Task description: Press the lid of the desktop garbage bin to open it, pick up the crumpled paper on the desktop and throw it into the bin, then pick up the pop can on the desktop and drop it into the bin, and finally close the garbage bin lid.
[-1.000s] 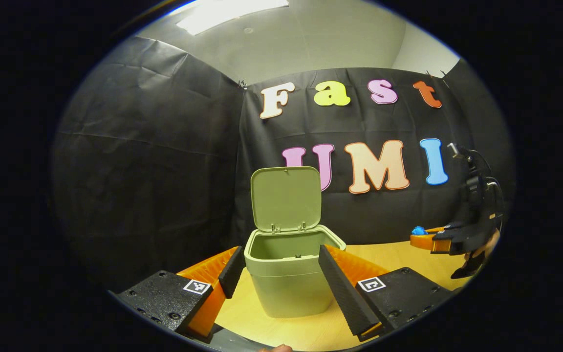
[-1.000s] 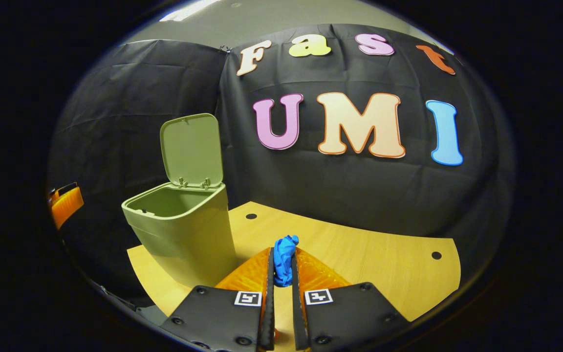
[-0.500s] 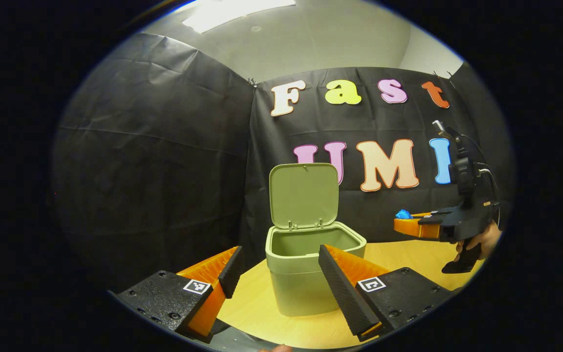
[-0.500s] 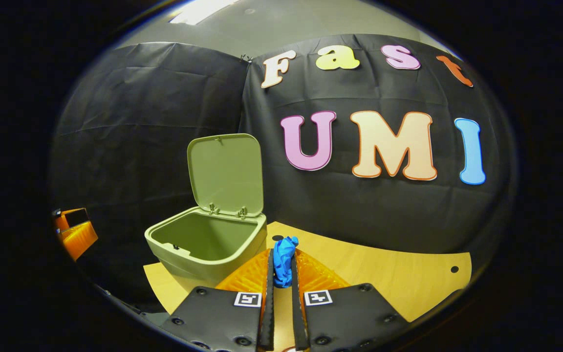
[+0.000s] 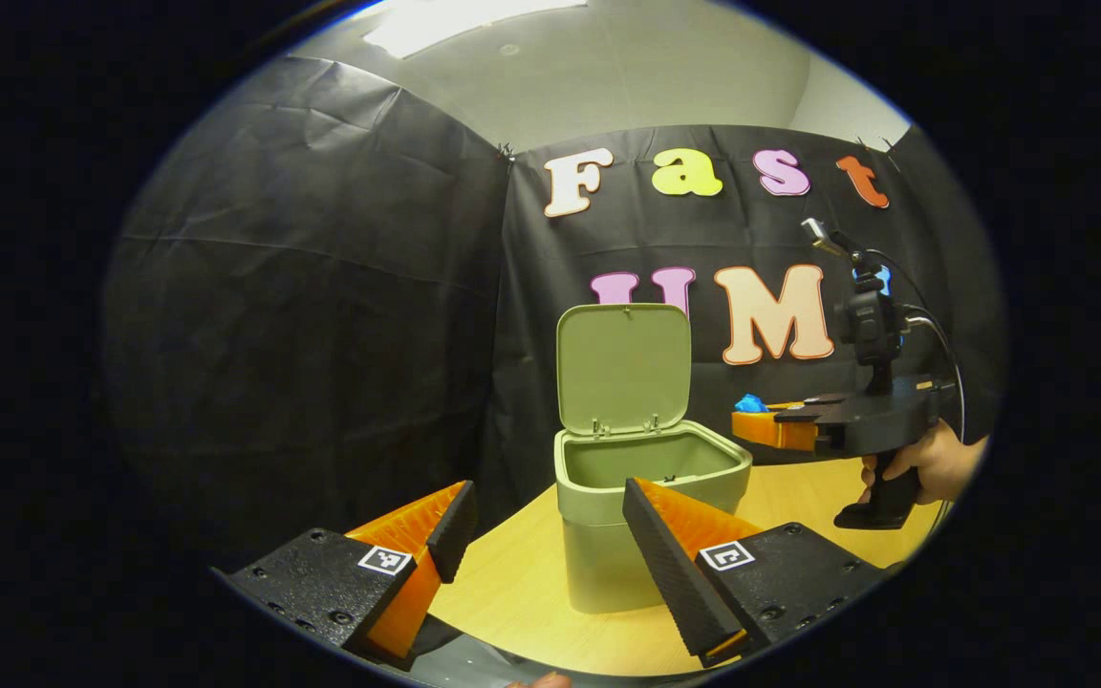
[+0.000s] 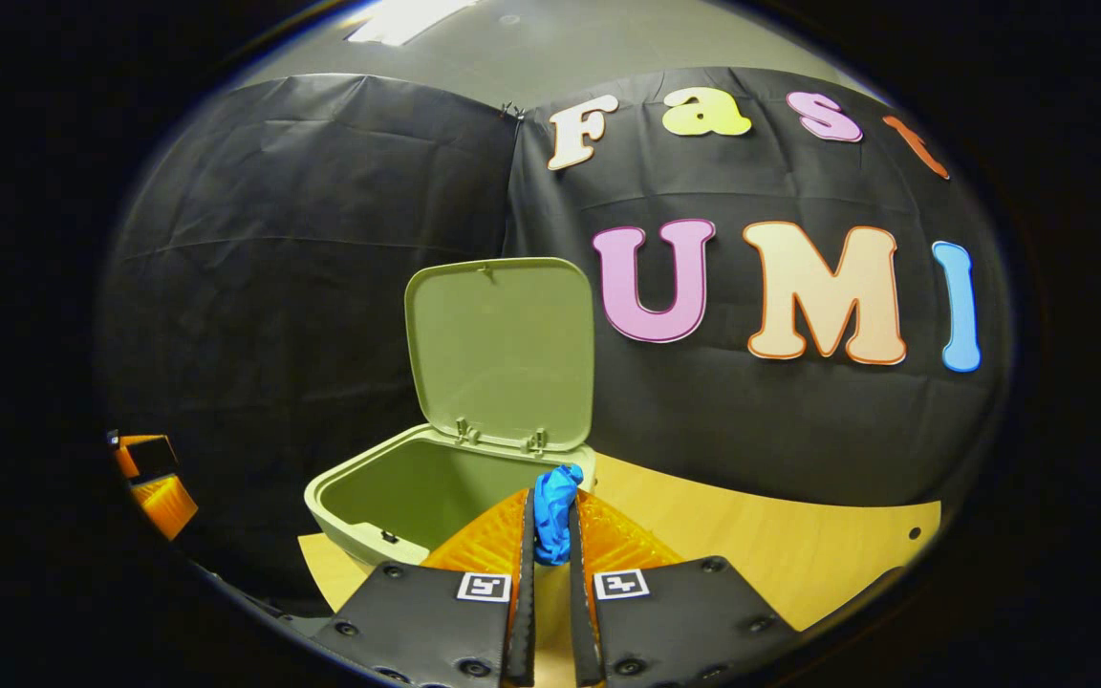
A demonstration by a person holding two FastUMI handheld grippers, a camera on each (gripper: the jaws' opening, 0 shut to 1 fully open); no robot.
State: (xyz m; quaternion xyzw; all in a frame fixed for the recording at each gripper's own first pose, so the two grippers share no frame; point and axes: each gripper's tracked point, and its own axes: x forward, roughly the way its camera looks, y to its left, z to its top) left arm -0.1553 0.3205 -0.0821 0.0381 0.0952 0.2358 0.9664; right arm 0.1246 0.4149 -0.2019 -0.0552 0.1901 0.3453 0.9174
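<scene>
The green desktop bin point(image 5: 651, 478) point(image 6: 398, 497) stands on the wooden table with its lid point(image 5: 623, 368) point(image 6: 503, 349) swung up against the back wall. My right gripper point(image 6: 550, 521) is shut on a blue crumpled paper point(image 6: 553, 511), held just at the bin's right rim. From the left gripper view, the right gripper point(image 5: 751, 413) hovers level at the bin's right edge, the blue paper point(image 5: 751, 403) at its tip, a hand point(image 5: 928, 461) on its handle. My left gripper point(image 5: 550, 535) is open, low in front of the bin, with nothing between its fingers.
The wooden table point(image 6: 751, 535) runs right of the bin, with small holes in its top. Black cloth walls point(image 5: 302, 315) close in behind and to the left. The left gripper point(image 6: 151, 478) shows at the left border of the right gripper view.
The right gripper has carried the blue paper up and leftward to the bin's rim. The left gripper's view has swung left, the bin shifting rightward in it; its fingers stay open.
</scene>
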